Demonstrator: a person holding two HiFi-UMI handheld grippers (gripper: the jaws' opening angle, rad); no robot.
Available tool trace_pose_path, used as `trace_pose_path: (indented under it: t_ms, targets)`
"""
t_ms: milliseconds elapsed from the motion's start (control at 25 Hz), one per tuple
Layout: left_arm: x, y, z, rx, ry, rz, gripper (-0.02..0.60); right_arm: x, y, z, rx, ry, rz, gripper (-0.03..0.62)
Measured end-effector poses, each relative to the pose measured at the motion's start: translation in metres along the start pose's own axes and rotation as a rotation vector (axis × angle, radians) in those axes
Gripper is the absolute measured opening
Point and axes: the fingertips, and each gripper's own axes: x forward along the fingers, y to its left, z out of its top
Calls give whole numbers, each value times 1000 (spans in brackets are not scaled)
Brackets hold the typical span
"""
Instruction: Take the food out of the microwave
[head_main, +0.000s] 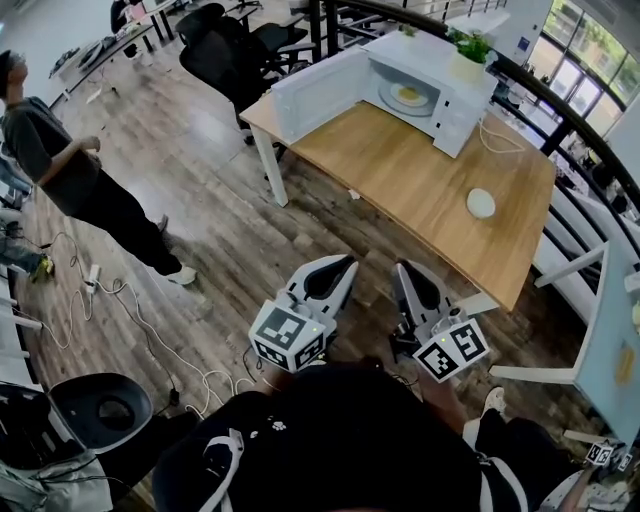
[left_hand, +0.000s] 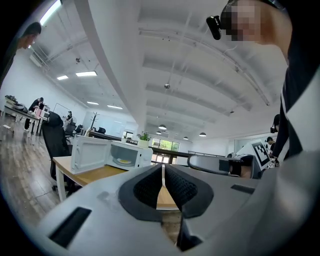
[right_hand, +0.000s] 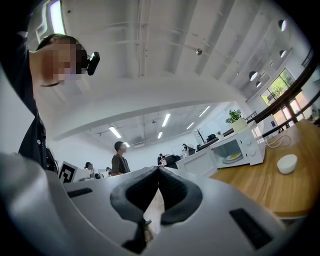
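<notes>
A white microwave (head_main: 430, 85) stands at the far end of the wooden table (head_main: 420, 190), its door (head_main: 320, 95) swung wide open. Inside sits a plate of yellow food (head_main: 408, 96), also visible as the food (left_hand: 122, 161) in the left gripper view and the food (right_hand: 233, 157) in the right gripper view. My left gripper (head_main: 347, 262) and right gripper (head_main: 403, 268) are held side by side over the floor, well short of the table. The left gripper (left_hand: 163, 167) and the right gripper (right_hand: 159, 170) both have their jaws pressed together, with nothing between them.
A small white bowl (head_main: 481, 203) lies on the table's right part, and a potted plant (head_main: 470, 48) tops the microwave. A person (head_main: 70, 170) stands at the left. Black office chairs (head_main: 230, 50) sit behind the table. Cables (head_main: 130, 310) trail across the wooden floor.
</notes>
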Motion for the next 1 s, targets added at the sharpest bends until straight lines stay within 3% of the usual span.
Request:
trace_pose_path:
  t_ms: [360,680,800,1000]
  targets:
    - [-7,18,-1,12,19,-28,28,15,1,-12,-37,32,-56,3]
    - [-10,44,-8,16,56,-51,31,34,-8,-20,-42,37,-135,62]
    - [-11,56,-7,15,67,-64,71,45,-6,-20,-46,34,-147,67]
    - [-9,73,-4,12,68,-95,78,59,-3,-24,-58,24,-181,74]
